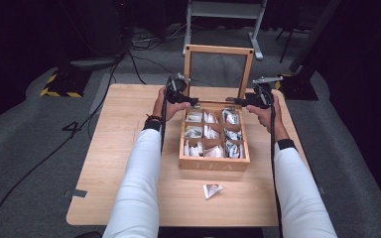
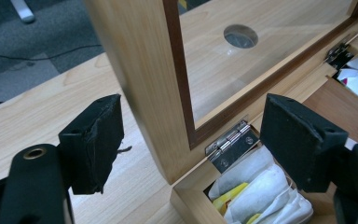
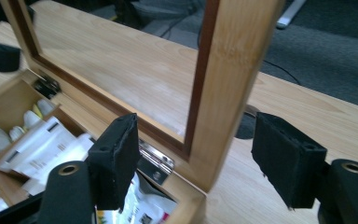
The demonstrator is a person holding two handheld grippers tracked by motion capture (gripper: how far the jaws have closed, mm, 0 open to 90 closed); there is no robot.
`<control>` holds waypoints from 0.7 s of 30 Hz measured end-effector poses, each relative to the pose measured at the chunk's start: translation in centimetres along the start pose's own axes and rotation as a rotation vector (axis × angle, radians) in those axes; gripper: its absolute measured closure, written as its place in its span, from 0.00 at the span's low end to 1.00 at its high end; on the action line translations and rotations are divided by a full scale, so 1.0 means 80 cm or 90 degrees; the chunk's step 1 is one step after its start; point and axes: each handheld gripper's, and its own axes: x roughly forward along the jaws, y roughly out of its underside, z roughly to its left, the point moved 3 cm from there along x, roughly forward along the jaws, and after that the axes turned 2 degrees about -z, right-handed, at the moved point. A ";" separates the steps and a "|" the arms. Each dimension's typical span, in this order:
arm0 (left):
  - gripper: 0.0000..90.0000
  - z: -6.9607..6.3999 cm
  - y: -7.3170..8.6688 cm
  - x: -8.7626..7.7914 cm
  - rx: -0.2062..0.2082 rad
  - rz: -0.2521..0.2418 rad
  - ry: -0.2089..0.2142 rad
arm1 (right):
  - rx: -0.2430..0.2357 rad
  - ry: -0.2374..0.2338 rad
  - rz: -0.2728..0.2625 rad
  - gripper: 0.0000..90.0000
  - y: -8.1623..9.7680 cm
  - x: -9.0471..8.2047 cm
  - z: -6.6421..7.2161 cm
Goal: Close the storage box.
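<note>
Both grippers straddling the side posts of the upright lid.

Left gripper and right gripper, jaws apart and not pressing, flank the glass-paned wooden lid standing at the far edge of the pale compartmented wooden tea box, mid-table; its long axis runs left-right, with the hands equally near.

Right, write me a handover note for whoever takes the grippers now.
Left gripper: open, jaws either side of the lid's left upright near the hinge, not pressing.
Right gripper: open, straddling the lid's right upright the same way.
Tea box: mid-table, lid standing open, compartments hold tea bags.
One bag lies loose on the table in front of the box.
Done: lid is up.
Left: probably close the lid; the loose bag may need boxing first.
</note>
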 end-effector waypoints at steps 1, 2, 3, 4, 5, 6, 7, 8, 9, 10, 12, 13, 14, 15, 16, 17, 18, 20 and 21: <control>0.25 0.000 0.000 0.000 0.000 0.000 0.000 | 0.003 -0.005 -0.004 0.37 -0.001 0.003 0.000; 0.25 0.000 -0.002 0.001 -0.002 -0.002 -0.002 | 0.003 -0.006 0.002 0.37 -0.001 0.005 0.000; 0.26 0.000 -0.006 -0.001 -0.015 -0.017 0.009 | 0.003 -0.009 0.002 0.37 -0.002 0.006 0.001; 0.28 0.000 -0.006 -0.001 -0.015 -0.017 0.009 | 0.003 -0.009 0.002 0.37 -0.002 0.006 0.001; 0.29 0.000 -0.009 -0.003 -0.008 -0.026 0.009 | 0.012 -0.016 -0.003 0.39 -0.003 0.007 0.003; 0.30 0.000 -0.009 -0.003 -0.008 -0.026 0.009 | 0.012 -0.016 -0.003 0.39 -0.003 0.007 0.003; 0.31 -0.001 -0.012 -0.004 -0.007 -0.025 0.008 | 0.006 -0.010 -0.002 0.38 -0.005 0.009 0.005; 0.31 -0.001 -0.013 -0.005 -0.010 -0.025 0.009 | 0.003 -0.009 -0.001 0.38 -0.005 0.009 0.005; 0.31 -0.002 -0.014 -0.006 -0.011 -0.025 0.008 | 0.004 -0.007 -0.002 0.39 -0.005 0.008 0.005; 0.31 -0.002 -0.014 -0.006 -0.011 -0.025 0.008 | 0.004 -0.007 -0.002 0.39 -0.005 0.008 0.005; 0.32 -0.002 -0.015 -0.010 -0.014 -0.025 0.012 | 0.010 0.001 -0.008 0.45 -0.004 0.004 0.005; 0.36 -0.002 -0.015 -0.016 -0.027 -0.033 0.018 | 0.013 -0.003 -0.011 0.45 -0.004 0.002 0.005; 0.36 -0.002 -0.015 -0.016 -0.027 -0.033 0.018 | 0.013 -0.003 -0.011 0.45 -0.004 0.002 0.005; 0.36 -0.002 -0.016 -0.018 -0.029 -0.033 0.022 | 0.015 -0.006 -0.011 0.46 -0.004 0.001 0.006; 0.36 -0.004 -0.016 -0.020 -0.029 -0.034 0.021 | 0.015 -0.004 -0.011 0.47 -0.005 -0.001 0.006; 0.36 -0.006 -0.016 -0.024 -0.018 -0.036 0.017 | 0.007 -0.001 -0.011 0.48 -0.006 -0.004 0.007; 0.37 -0.006 -0.016 -0.024 -0.018 -0.036 0.017 | 0.007 -0.001 -0.011 0.48 -0.006 -0.004 0.007; 0.39 -0.009 -0.015 -0.031 -0.017 -0.043 0.015 | 0.004 0.002 -0.005 0.49 -0.009 -0.009 0.011; 0.39 -0.009 -0.015 -0.031 -0.017 -0.043 0.015 | 0.004 0.002 -0.005 0.49 -0.009 -0.009 0.011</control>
